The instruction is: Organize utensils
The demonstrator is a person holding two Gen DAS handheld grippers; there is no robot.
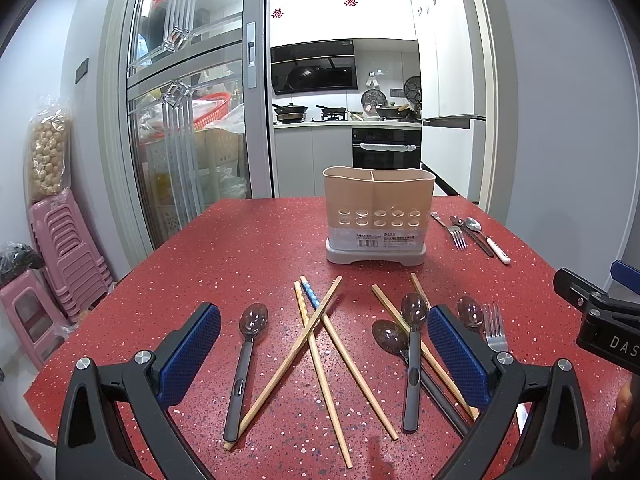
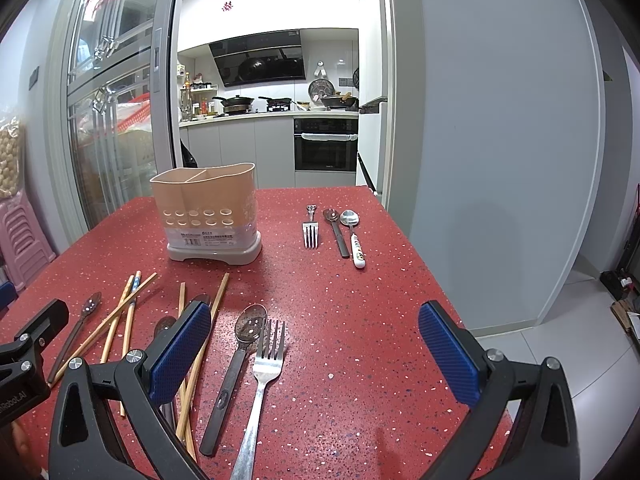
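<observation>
Both the left gripper (image 1: 324,354) and right gripper (image 2: 314,350) are held wide apart, empty, before the utensil holder (image 1: 378,216), where chopsticks (image 1: 320,360) are scattered.

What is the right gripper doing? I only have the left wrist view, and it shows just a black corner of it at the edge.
Observer: The right gripper is open, pads wide apart, gripping nothing.
Reviewer: The near fork is cut off in my view. How does its handle lie?
Observer: Flat on the table, tines pointing away from the camera, the bare metal handle running back toward it, close beside a dark-handled spoon.
</observation>
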